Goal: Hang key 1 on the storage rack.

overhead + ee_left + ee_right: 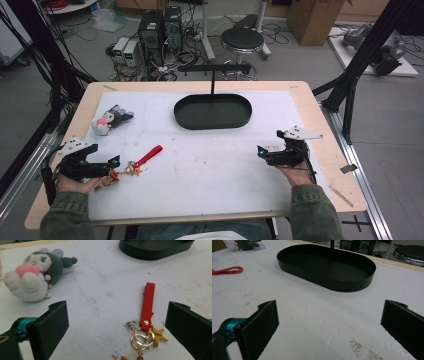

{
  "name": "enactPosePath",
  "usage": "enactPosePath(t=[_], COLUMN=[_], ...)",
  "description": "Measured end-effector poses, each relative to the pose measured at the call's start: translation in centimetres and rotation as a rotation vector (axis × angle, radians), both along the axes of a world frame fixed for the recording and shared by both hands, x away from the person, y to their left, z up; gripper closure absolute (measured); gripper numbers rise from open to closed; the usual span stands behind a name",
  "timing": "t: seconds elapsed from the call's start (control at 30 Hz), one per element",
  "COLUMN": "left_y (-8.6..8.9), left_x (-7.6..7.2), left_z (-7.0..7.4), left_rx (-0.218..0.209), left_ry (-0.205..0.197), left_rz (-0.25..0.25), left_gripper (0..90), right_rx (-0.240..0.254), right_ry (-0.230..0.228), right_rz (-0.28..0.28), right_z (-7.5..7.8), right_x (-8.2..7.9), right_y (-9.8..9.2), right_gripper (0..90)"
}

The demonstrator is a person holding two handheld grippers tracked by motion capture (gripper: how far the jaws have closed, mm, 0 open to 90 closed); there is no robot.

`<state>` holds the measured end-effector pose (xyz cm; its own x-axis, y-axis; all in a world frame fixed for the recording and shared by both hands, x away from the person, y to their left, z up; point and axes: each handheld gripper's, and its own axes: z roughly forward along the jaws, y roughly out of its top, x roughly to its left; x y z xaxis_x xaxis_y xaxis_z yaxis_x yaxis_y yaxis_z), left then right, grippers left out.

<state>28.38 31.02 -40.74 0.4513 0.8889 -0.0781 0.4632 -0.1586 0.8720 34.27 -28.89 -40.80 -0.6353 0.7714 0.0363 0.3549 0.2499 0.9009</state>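
your left gripper (114, 161) is sitting low at the near left of the counter (210, 165) with its fingers (51, 326) spread wide and nothing pinched. the keychain (147, 322) lies flat on the counter right in front of it, between the fingers but way over toward one side: red strap (148, 303) pointing away from you, gold rings (140, 338) and the little star charm (158, 335) at the near end.

biggest risk imo: if you close from here, one finger meets the strap long before the other, so it just shoves the thing sideways instead of pinching it. the strap's thin and flat too, so the fingers could skate over the top. and if you catch only a ring or the charm, the rest will dangle and swing, maybe slip out on the way to the black tray (212, 111).

the plush toy (111, 120) sits well off to the far left, so it's fine unless you swing wide.

right gripper (267, 152) hovers at the near right, fingers (259, 325) spread too, holding nothing, with the tray ahead of it.
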Motion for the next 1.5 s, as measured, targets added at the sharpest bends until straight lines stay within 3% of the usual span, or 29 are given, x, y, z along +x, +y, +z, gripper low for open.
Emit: enactPosePath(t=[0.17, 0.2, 0.43, 1.0, 1.23, 1.5], left_y=[-0.2, -0.2, -0.2, -0.6, -1.0, -3.0], left_x=[-0.1, -0.1, -0.1, 0.1, 1.2, 2.8], left_z=[0.1, 0.2, 0.2, 0.8, 0.9, 1.1], left_rx=[-0.001, 0.002, 0.007, 0.010, 0.026, 0.065], left_ry=[-0.018, -0.019, -0.019, -0.012, 0.017, 0.062], left_rz=[-0.030, -0.030, -0.026, -0.034, -0.040, -0.110], left_gripper=[5.4, 5.4, 5.4, 6.4, 6.4, 6.4], right_rx=[0.003, -0.009, 0.012, -0.020, -0.023, -0.026], right_ry=[0.006, -0.012, -0.002, 0.007, 0.011, 0.012], right_rz=[-0.010, -0.008, -0.015, -0.019, -0.041, -0.043], right_z=[0.1, 0.1, 0.1, -0.1, 0.0, -0.1], right_x=[-0.3, -0.1, 0.0, 0.0, 0.0, 0.0], right_y=[0.0, -0.2, -0.3, -0.1, -0.2, -0.2], right_gripper=[0.5, 0.5, 0.5, 0.5, 0.5, 0.5])
